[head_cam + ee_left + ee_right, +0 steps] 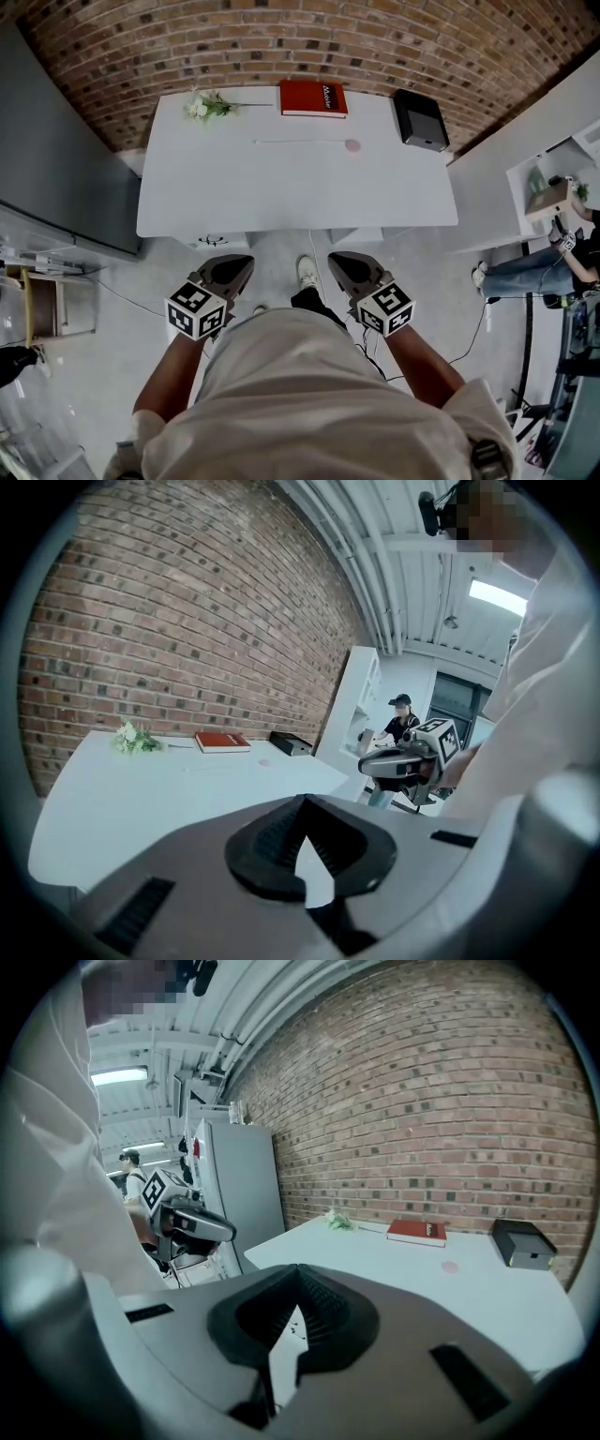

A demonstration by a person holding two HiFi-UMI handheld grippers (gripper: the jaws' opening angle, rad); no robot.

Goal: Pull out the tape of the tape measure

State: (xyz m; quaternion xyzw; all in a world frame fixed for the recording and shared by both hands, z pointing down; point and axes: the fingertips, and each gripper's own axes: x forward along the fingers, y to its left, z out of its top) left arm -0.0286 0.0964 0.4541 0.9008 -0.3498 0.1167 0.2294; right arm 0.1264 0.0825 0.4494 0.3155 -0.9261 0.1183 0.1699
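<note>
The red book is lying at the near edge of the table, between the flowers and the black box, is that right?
Not quite. The red book lies at the far edge of the table, next to the brick wall, not at the near edge. It does lie between the flowers and the black box. The head view shows this.

fig. free room and obstacles before the white table.
near and middle parts of the tabletop lie bare, open from the front edge; obstacles line the far edge by the brick wall: flowers, red book, black box, with a small pink tape measure and its thin strip just in front. a grey cabinet flanks the left side.
</note>
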